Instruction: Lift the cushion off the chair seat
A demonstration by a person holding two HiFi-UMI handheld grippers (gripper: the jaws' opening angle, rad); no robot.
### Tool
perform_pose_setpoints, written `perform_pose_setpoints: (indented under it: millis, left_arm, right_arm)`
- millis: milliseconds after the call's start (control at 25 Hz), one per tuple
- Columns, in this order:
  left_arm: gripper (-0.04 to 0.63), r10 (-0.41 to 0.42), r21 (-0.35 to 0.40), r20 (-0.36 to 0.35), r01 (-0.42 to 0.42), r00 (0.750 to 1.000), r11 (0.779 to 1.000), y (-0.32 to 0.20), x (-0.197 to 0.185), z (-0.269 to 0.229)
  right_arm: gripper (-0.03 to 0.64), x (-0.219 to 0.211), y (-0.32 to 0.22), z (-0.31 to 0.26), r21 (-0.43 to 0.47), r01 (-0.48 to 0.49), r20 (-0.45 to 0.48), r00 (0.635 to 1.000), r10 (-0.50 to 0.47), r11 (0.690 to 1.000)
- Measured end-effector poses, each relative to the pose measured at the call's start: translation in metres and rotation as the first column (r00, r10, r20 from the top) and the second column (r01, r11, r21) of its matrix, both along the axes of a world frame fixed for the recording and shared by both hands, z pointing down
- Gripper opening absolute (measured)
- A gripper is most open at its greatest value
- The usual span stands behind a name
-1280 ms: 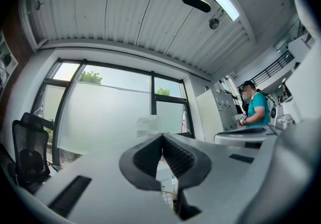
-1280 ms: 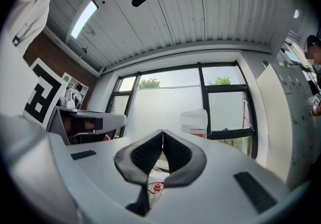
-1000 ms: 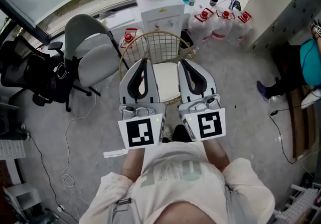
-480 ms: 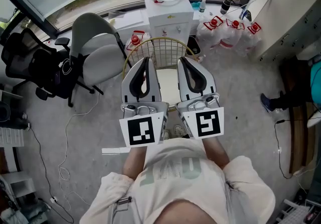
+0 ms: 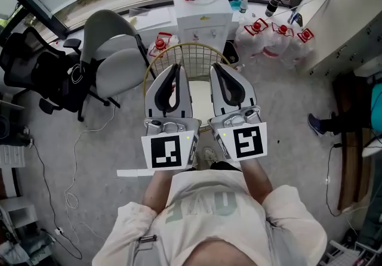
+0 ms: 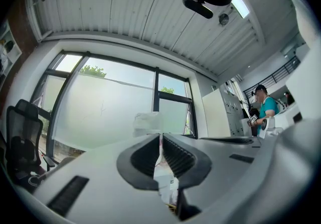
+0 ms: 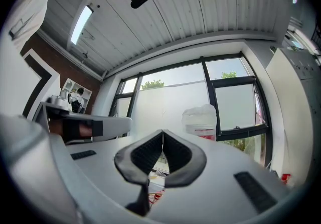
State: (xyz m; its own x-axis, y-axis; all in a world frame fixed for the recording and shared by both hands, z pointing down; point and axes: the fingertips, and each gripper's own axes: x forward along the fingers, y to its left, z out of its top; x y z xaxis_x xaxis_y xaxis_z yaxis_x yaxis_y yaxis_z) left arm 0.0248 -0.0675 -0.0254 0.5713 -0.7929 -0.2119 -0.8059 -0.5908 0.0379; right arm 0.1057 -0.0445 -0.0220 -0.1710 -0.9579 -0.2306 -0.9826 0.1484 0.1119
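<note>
A cream cushion (image 5: 200, 101) lies on the seat of a gold wire-backed chair (image 5: 191, 55) in the middle of the head view. My left gripper (image 5: 174, 68) and right gripper (image 5: 215, 68) are held side by side above the seat, pointing at the wire backrest. The cushion shows in the gap between them, and their bodies hide its sides. Both are shut with nothing in them. In the left gripper view the left gripper (image 6: 161, 135) has its ribbed pads together. The right gripper (image 7: 162, 132) looks the same in the right gripper view. Neither touches the cushion.
A white water dispenser (image 5: 200, 17) with a bottle stands right behind the wire chair. A grey shell chair (image 5: 113, 62) and a black office chair (image 5: 39, 74) stand to the left. Water jugs (image 5: 277, 31) sit at the back right beside cabinets. A person (image 5: 375, 107) is at the right edge. Cables trail on the floor.
Both grippers, still shut and side by side, have edged forward toward the wire chair's backrest. Nothing was taken hold of.
</note>
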Motion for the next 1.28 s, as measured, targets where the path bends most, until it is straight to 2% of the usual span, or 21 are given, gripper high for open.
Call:
perform_pose_setpoints:
  millis: [200, 400, 480, 600, 840, 920, 1040, 1160, 1280]
  left_arm:
    - [0.015, 0.001, -0.105, -0.049, -0.007, 0.999, 0.994, -0.03, 0.0, 0.037]
    - [0.032, -0.025, -0.244, -0.095, 0.002, 0.995, 0.97, -0.058, -0.012, 0.109]
    - [0.079, -0.011, -0.277, -0.121, -0.023, 0.993, 0.961, -0.069, -0.017, 0.145]
    - [0.141, -0.004, -0.359, -0.186, -0.064, 0.982, 0.931, -0.082, -0.026, 0.205]
    - [0.176, -0.066, -0.498, -0.281, -0.087, 0.957, 0.863, -0.091, -0.047, 0.32]
    - [0.204, -0.11, -0.558, -0.354, -0.115, 0.929, 0.822, -0.092, -0.055, 0.358]
    - [0.218, -0.208, -0.633, -0.473, -0.167, 0.856, 0.756, -0.09, -0.069, 0.414]
    - [0.221, -0.304, -0.696, -0.525, -0.196, 0.795, 0.691, -0.072, -0.081, 0.467]
    - [0.236, -0.332, -0.707, -0.572, -0.246, 0.75, 0.663, -0.051, -0.083, 0.502]
  right_arm:
    - [0.017, -0.002, -0.03, 0.024, -0.061, 0.051, 0.027, 0.998, -0.049, 0.997]
    - [0.017, -0.015, -0.063, 0.081, -0.155, 0.103, -0.006, 0.994, -0.105, 0.982]
    - [0.017, -0.024, -0.073, 0.115, -0.182, 0.123, -0.027, 0.991, -0.13, 0.976]
    - [0.017, -0.037, -0.083, 0.177, -0.248, 0.143, -0.031, 0.987, -0.156, 0.958]
    - [0.017, -0.058, -0.087, 0.287, -0.402, 0.198, -0.008, 0.975, -0.22, 0.894]
    - [0.017, -0.064, -0.085, 0.315, -0.44, 0.212, -0.016, 0.97, -0.243, 0.873]
    - [0.017, -0.068, -0.082, 0.347, -0.485, 0.223, -0.004, 0.966, -0.257, 0.845]
    - [0.017, -0.067, -0.073, 0.367, -0.526, 0.233, 0.024, 0.966, -0.259, 0.818]
    - [0.017, -0.063, -0.069, 0.382, -0.551, 0.24, 0.032, 0.963, -0.268, 0.799]
